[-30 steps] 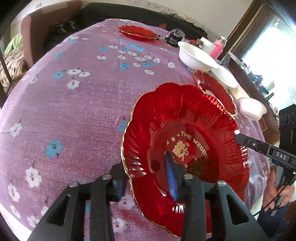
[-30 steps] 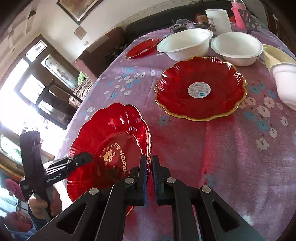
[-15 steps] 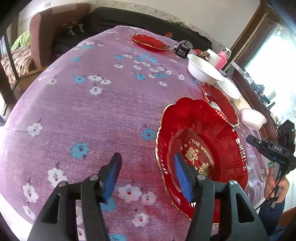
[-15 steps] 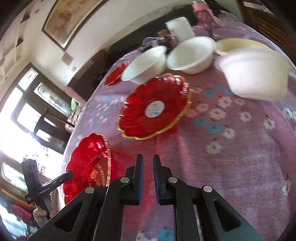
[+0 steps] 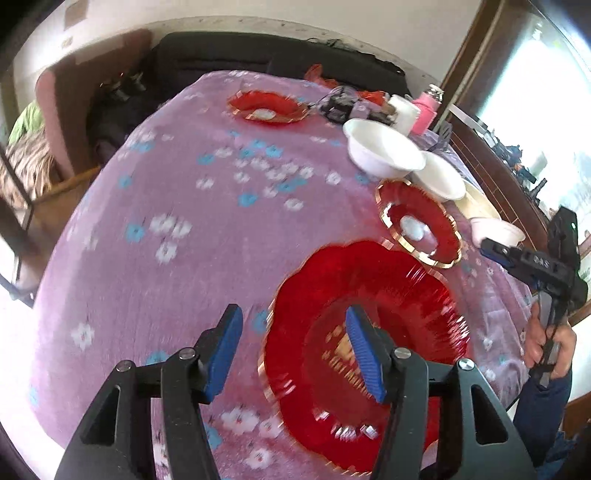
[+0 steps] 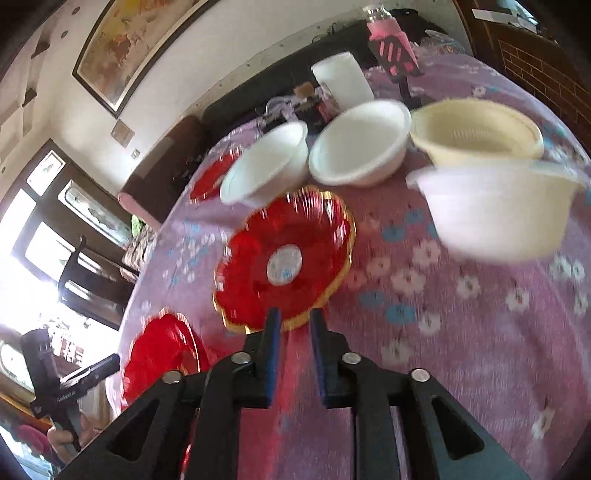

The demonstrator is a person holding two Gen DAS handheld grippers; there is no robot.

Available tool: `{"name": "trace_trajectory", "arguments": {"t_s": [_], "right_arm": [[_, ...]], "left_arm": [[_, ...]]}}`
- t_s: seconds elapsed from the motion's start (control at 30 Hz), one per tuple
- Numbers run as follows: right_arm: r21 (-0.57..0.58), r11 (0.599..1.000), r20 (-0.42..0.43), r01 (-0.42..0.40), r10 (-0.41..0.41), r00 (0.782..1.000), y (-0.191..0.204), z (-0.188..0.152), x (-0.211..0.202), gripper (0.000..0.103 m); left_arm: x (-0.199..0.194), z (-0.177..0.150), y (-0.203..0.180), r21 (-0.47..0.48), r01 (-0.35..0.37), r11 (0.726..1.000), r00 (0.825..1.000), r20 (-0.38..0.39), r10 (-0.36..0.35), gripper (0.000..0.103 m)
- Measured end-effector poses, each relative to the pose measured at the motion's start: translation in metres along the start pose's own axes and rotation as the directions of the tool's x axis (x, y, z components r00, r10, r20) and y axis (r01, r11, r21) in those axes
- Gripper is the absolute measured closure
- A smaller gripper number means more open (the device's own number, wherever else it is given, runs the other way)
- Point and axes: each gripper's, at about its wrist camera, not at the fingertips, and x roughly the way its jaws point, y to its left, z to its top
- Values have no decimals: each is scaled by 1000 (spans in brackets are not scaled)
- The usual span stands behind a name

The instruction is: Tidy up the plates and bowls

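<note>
My left claw [image 5: 293, 328] stands apart with nothing between its blue pads, hanging above the near edge of the large red scalloped glass plate with gold lettering [image 5: 369, 332], which lies flat on the bench [image 5: 184, 240] under its purple flowered cloth. The right pad sits over the plate's inside, the left pad over bare cloth; neither touches the plate.

My right claw [image 6: 293, 319] has just been opening and now shows a narrow gap, empty. Its tips point at the near rim of a second red scalloped glass plate with a round white sticker in its middle [image 6: 284, 258], just short of it.

Beyond that plate, 2 white plastic bowls [image 6: 360, 144] stand side by side, touching or nearly so. To their right is a cream ribbed plastic bowl [image 6: 476, 129], and nearer me a white translucent plastic bowl [image 6: 498, 210], blurred.

A third red plate [image 5: 267, 105] lies at the far side of the bench, well apart from the others. Past the bowls stand a white cup [image 6: 341, 79] and a pink bottle [image 6: 388, 33].
</note>
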Motion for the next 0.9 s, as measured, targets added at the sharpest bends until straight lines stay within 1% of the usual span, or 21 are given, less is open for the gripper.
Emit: {"name": "trace_trajectory", "arguments": {"t_s": [0.07,0.1,0.2,0.27,0.33,0.43,0.5,0.6,0.67,0.73,0.83,0.9], "right_arm": [[1,1000,18,-5,5,1000,4,13,3,81],[1,1000,28,9,-9,1000,5,24,9,81],[7,999,67,47,-47,997,0,40,21,81],[21,998,78,65,-66,995,-9,42,28,81],[30,998,57,55,-57,997,-19,39,37,81],[32,997,38,65,-66,997,-29,39,41,81],[30,998,28,56,-57,998,-33,40,43,81],[43,997,15,57,-58,998,-37,40,44,81],[59,997,11,53,-54,998,-41,40,44,81],[65,996,4,57,-58,998,-43,39,45,81],[48,996,-11,70,-69,998,-39,37,50,81],[36,996,-14,79,-79,997,-36,36,53,81]], "left_arm": [[1,16,-11,21,4,1000,1000,-7,-4,43],[3,26,-17,25,10,1000,1000,-11,-10,42],[15,52,-29,13,19,1000,999,-40,-19,41],[28,68,-39,-1,28,1000,998,-63,-28,41],[44,80,-48,-11,38,999,995,-92,-39,41],[75,95,-66,-10,51,999,988,-146,-51,41],[95,100,-76,-19,61,998,983,-173,-64,41],[123,106,-87,-28,56,998,978,-202,-60,41],[134,106,-89,-43,63,997,973,-218,-71,41],[145,107,-91,-42,47,998,971,-231,-55,41],[155,109,-92,-45,46,998,969,-241,-56,41],[161,109,-97,-31,47,998,966,-253,-53,41]]}}
